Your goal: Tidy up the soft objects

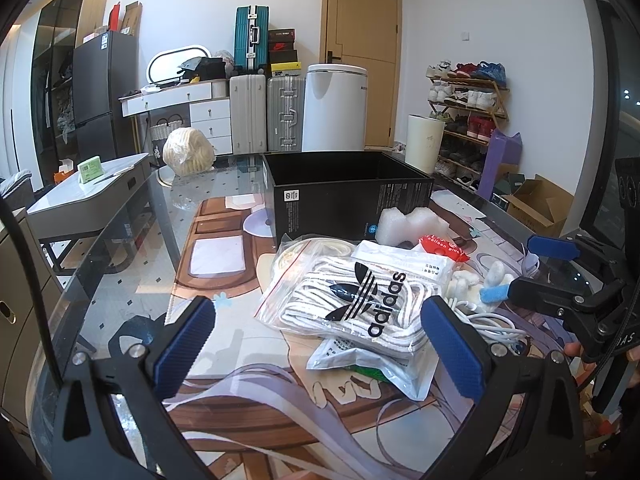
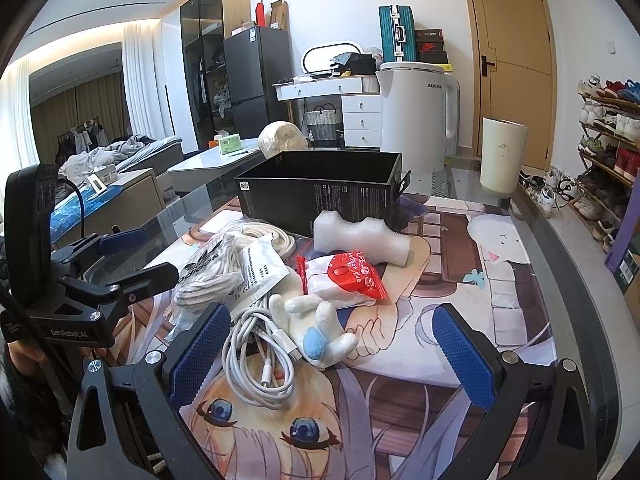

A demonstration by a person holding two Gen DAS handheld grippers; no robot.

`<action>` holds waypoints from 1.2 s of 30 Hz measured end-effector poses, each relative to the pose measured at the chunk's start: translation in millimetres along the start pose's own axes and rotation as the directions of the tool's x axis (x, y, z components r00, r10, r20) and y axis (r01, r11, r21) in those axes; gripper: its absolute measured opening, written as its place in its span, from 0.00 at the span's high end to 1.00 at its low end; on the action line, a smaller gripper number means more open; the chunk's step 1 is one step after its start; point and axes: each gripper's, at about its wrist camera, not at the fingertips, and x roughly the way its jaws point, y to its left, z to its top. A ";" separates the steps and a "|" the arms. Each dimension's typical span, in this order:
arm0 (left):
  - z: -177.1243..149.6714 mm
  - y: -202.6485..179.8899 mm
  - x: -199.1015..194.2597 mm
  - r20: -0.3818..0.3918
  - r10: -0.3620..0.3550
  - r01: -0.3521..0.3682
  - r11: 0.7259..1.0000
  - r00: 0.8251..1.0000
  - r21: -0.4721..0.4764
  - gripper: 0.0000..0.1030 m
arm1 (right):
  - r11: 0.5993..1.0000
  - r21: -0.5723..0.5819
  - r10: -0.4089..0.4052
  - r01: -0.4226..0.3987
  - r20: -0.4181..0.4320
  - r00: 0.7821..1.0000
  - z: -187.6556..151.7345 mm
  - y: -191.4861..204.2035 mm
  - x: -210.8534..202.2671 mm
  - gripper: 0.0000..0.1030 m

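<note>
Left gripper (image 1: 318,344) — fingers wide apart, empty, poised over the Adidas bag of laces (image 1: 356,300). Right gripper (image 2: 332,354) likewise spread, holding nothing, framing the white plush toy (image 2: 316,326) and coiled white cable (image 2: 256,356). Soft items lie heaped on the printed mat (image 2: 460,280), just before the open black box (image 2: 320,188); foam block (image 2: 360,236) beside it.

The clear bag of white laces (image 1: 360,300) carries the black "adidas" word and trefoil logo. The red packet (image 2: 354,276) reads "balloon glue", the white appliance (image 2: 416,112) by the door says "AUX", and the left gripper (image 2: 136,256) body bears "GenRobot.AI".
</note>
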 end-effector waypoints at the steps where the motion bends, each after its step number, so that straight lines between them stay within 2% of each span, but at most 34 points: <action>1: 0.6 -0.4 0.2 0.000 0.000 0.000 1.000 1.000 -0.001 0.00 | 1.000 -0.003 -0.004 0.004 0.001 1.000 -0.1 -0.4 -0.5 0.00; 25: 1.5 -0.4 3.5 -0.017 0.018 -0.018 1.000 1.000 0.005 0.00 | 1.000 -0.008 -0.011 0.011 -0.008 1.000 2.2 -2.6 0.6 0.00; 36: 7.7 4.5 6.2 -0.050 -0.007 0.007 1.000 0.999 -0.002 0.00 | 1.000 -0.001 -0.008 0.008 -0.035 0.999 7.4 -4.5 5.2 0.00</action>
